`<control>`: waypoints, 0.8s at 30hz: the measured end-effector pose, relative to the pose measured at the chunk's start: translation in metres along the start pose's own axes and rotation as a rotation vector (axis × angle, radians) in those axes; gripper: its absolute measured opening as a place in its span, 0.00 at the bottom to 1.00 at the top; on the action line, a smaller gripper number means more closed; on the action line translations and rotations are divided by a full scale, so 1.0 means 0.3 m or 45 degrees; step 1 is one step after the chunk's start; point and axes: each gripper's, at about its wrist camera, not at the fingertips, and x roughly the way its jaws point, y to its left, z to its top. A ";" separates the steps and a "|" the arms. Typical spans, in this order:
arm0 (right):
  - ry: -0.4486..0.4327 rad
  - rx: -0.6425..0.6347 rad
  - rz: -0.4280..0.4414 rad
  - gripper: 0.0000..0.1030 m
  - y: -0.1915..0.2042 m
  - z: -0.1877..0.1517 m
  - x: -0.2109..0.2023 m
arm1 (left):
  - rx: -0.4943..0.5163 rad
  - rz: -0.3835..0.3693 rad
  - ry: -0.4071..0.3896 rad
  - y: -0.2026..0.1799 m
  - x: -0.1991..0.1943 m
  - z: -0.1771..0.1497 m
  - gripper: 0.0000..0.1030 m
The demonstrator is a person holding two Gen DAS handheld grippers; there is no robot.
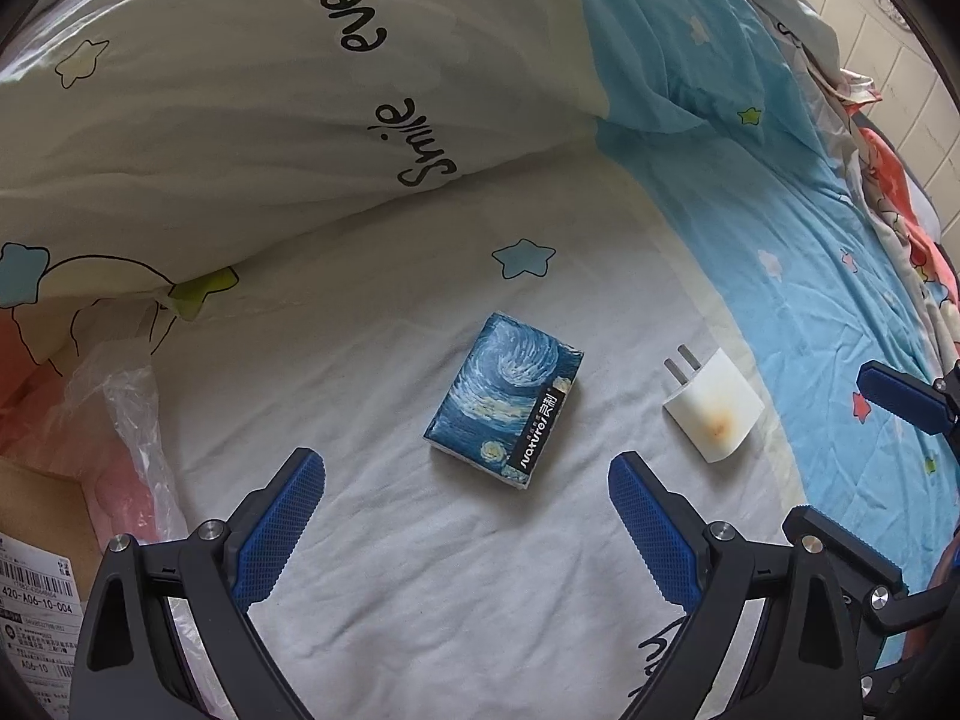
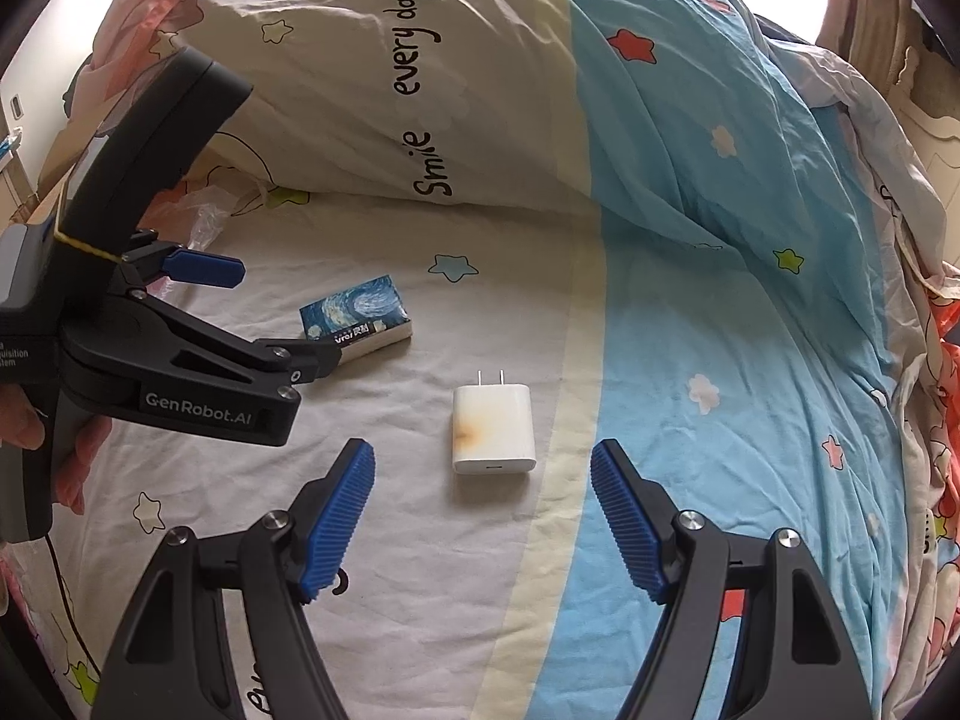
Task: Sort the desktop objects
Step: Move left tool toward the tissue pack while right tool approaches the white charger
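Note:
A small blue tissue pack with a starry-night print [image 1: 507, 399] lies flat on the bed sheet [image 1: 372, 360], just ahead of my open left gripper [image 1: 465, 519]. A white wall charger with a brown stain [image 1: 714, 405] lies to its right, prongs pointing away. In the right wrist view the charger [image 2: 493, 429] lies just ahead of my open right gripper [image 2: 483, 516], and the tissue pack [image 2: 357, 324] sits further left, partly behind the left gripper [image 2: 264, 312]. Both grippers are empty and hover above the sheet.
A bulky folded quilt [image 1: 270, 90] printed "Smile every day" rises behind the objects. A crumpled clear plastic bag [image 1: 129, 414] and a cardboard box with a shipping label [image 1: 36, 588] lie at the left. Rumpled bedding [image 2: 918, 312] lines the right side.

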 end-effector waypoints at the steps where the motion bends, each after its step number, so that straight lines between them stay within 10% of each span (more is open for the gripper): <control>1: 0.001 0.003 0.000 0.69 -0.001 0.002 0.007 | 0.004 -0.005 -0.001 0.001 0.007 0.002 0.95; 24: -0.002 0.009 0.010 0.69 -0.009 0.019 0.106 | 0.014 -0.030 -0.052 0.065 0.080 0.040 0.95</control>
